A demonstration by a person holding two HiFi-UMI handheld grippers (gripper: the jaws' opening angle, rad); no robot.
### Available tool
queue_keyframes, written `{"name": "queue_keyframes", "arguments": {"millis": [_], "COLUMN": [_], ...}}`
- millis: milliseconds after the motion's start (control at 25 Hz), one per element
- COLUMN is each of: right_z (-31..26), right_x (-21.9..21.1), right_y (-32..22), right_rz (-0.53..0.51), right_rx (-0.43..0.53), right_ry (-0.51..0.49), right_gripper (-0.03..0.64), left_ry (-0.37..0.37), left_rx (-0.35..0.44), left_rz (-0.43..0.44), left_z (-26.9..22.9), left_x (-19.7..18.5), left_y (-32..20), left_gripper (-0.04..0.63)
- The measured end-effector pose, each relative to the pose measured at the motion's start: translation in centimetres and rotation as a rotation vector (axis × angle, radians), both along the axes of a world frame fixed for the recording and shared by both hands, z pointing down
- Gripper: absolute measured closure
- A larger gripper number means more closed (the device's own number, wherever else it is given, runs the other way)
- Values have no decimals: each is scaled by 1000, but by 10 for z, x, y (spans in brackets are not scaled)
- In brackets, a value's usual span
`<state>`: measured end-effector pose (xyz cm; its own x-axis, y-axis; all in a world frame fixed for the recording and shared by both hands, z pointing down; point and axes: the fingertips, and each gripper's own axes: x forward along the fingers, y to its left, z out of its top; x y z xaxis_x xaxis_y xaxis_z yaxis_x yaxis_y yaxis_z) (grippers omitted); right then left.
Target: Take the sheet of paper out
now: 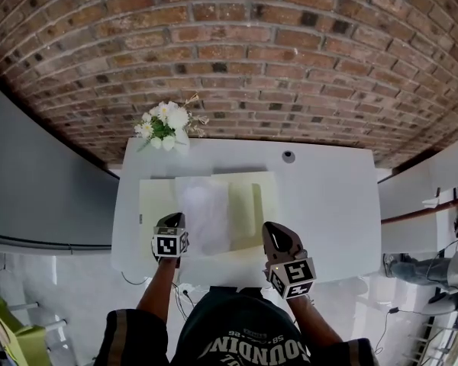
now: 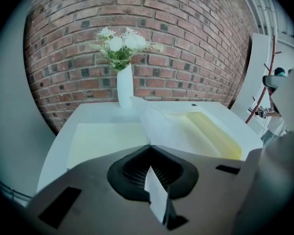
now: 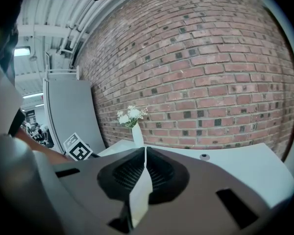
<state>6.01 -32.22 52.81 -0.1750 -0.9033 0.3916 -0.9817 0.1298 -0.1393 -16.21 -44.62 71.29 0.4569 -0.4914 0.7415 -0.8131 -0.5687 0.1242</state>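
The table (image 1: 336,204) stands before you, its far edge against the wall (image 1: 290,59). At its far left corner, close to the wall, stands the vase of flowers (image 1: 166,128). To the right of it a small round fitting (image 1: 288,156) sits in the tabletop, also near the far edge. The open folder (image 1: 156,200) lies flat on the table's near left half, between you and the vase. The sheet of paper (image 1: 202,212) lies across the folder's middle, with its near end at your left gripper (image 1: 170,219) (raised off the folder there, as the left gripper view shows). Your right gripper (image 1: 275,231) is over the folder's near right corner, apart from the left one. A partition (image 1: 38,181) stands left of the table.
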Motion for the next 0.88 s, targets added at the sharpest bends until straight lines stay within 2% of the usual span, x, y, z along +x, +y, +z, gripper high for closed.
{"name": "queue_keyframes", "arguments": {"millis": [560, 880], "right_z": [-9, -14], "right_x": [-14, -15], "right_y": [10, 15], "right_rz": [-39, -51], "right_rx": [19, 50], "right_ry": [-16, -14], "right_gripper": [546, 546], "left_ry": [70, 92], "left_rx": [150, 196], "left_rz": [-7, 0], "left_z": [-72, -89], "left_x": [-4, 3], "left_y": [4, 14], "left_gripper": [583, 583]}}
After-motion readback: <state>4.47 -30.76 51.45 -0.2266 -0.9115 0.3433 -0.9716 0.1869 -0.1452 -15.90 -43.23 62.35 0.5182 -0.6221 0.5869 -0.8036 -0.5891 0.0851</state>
